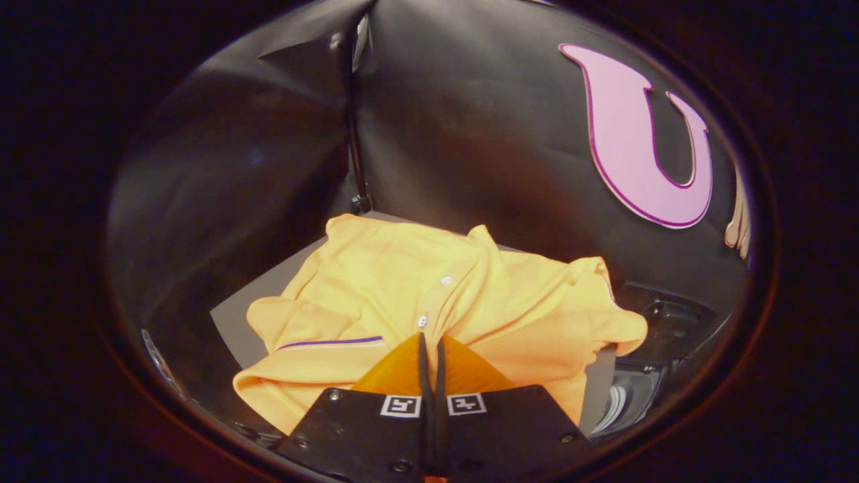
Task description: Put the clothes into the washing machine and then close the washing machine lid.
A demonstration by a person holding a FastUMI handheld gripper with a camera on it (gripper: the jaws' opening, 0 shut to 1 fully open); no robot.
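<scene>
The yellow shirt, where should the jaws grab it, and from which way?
Best bet: the raised fold by the button strip of the yellow shirt, just ahead of the gripper, coming straight down from above. The shirt lies crumpled on the grey board, so flat areas give little to pinch; a ridge does. The jaws are closed now and must open first.

A flat grey tabletop carries a crumpled orange polo shirt with white buttons and a thin purple stripe (the cloth covers most of the surface). The shirt lies just ahead of the gripper, whose orange fingers are pressed together, tips over its near edge.
</scene>
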